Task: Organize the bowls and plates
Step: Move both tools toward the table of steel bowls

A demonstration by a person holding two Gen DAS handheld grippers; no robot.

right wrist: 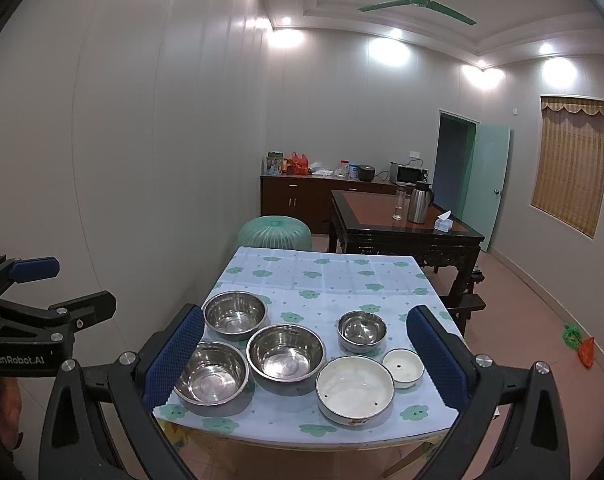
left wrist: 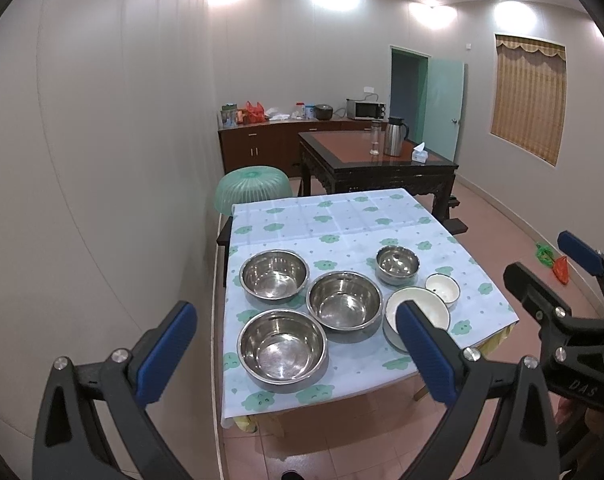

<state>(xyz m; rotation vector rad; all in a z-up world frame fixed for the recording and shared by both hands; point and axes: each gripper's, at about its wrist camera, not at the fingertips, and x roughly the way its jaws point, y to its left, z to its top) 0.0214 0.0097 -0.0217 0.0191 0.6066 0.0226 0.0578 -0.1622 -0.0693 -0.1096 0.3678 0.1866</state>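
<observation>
Three large steel bowls sit on the left half of the cloth-covered table [right wrist: 321, 276]: a far one [right wrist: 234, 314], a middle one [right wrist: 286, 352] and a near one [right wrist: 212, 372]. A small steel bowl [right wrist: 361, 330], a large white bowl [right wrist: 354, 388] and a small white bowl [right wrist: 403, 367] lie to the right. My left gripper [left wrist: 294, 352] hovers open above the near steel bowl [left wrist: 282, 346], well short of the table. My right gripper [right wrist: 307, 354] is open too, held back from the table's front edge. Both hold nothing.
A green mesh food cover [right wrist: 274, 233] sits behind the table by the left wall. A dark wooden table [right wrist: 401, 220] with a flask and tissue box stands further back, before a cabinet [right wrist: 302, 196] with a microwave. Red and green litter [right wrist: 579, 344] lies on the floor at right.
</observation>
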